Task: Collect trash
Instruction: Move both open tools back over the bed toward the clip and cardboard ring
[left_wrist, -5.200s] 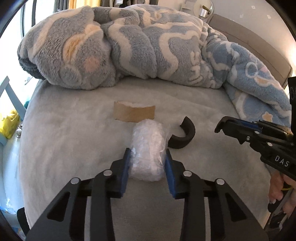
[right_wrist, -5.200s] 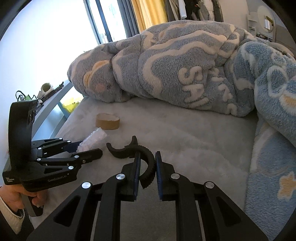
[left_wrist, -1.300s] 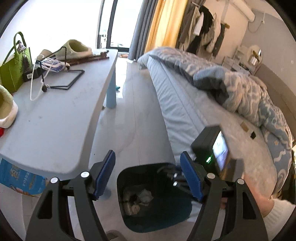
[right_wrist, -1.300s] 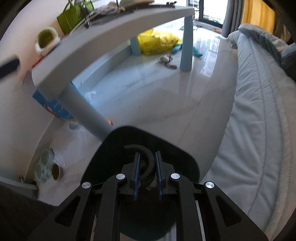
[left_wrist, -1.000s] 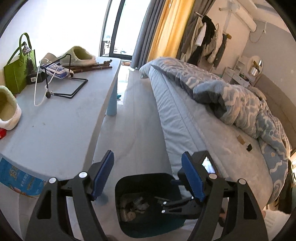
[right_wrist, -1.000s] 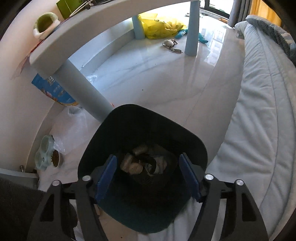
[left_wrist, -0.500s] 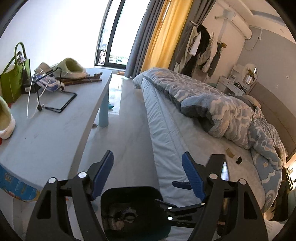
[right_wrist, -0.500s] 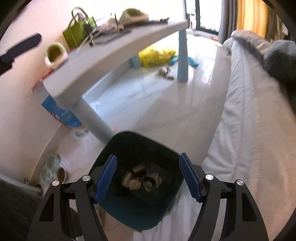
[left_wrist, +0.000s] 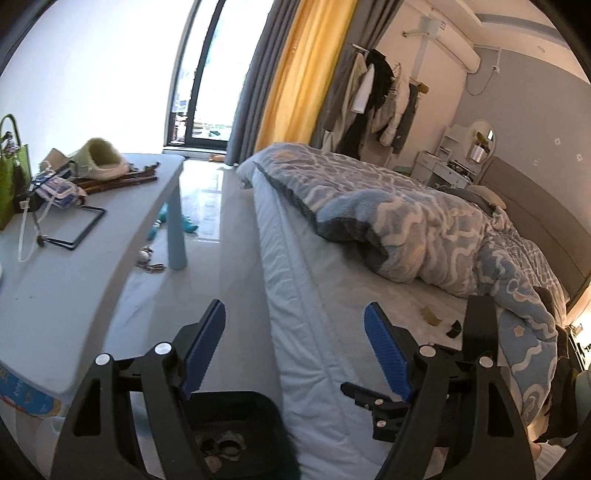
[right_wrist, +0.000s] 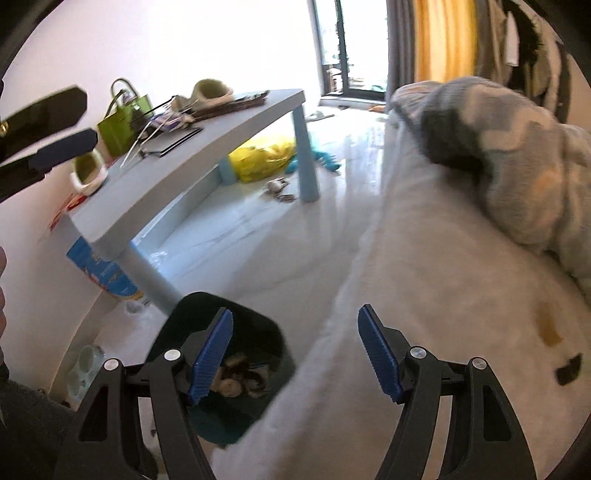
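So, left wrist view first: the left gripper (left_wrist: 293, 349) has its blue fingers (left_wrist: 204, 349) spread wide with nothing between them, pointing out over the gap between the desk (left_wrist: 66, 258) and the bed (left_wrist: 332, 332). The black trash bin (left_wrist: 236, 406) sits on the floor right under it, tucked against the mattress edge, with some crumpled stuff visible inside. Further up the bed, near the blue blanket (left_wrist: 424, 229), there's a brown cardboard scrap (left_wrist: 430, 316) and a small black piece (left_wrist: 453, 328) lying close together, so the job isn't finished. The right gripper (left_wrist: 373, 402) pokes in low on the right side of this view. Right wrist view: it (right_wrist: 295, 354) is also wide open and empty, hanging over the bin's (right_wrist: 177, 325) rim and the bed edge, and the cardboard scrap (right_wrist: 549, 325) and black piece (right_wrist: 569, 371) show up off to the right on the sheet. This view is pretty smeared, so it looks like it's mid-swing. What could go wrong, I'd guess: both leftovers are small and flat on a soft fuzzy sheet, so the fingers could pinch fabric instead, or the scrap could slip out on the way to the bin and land on the floor.
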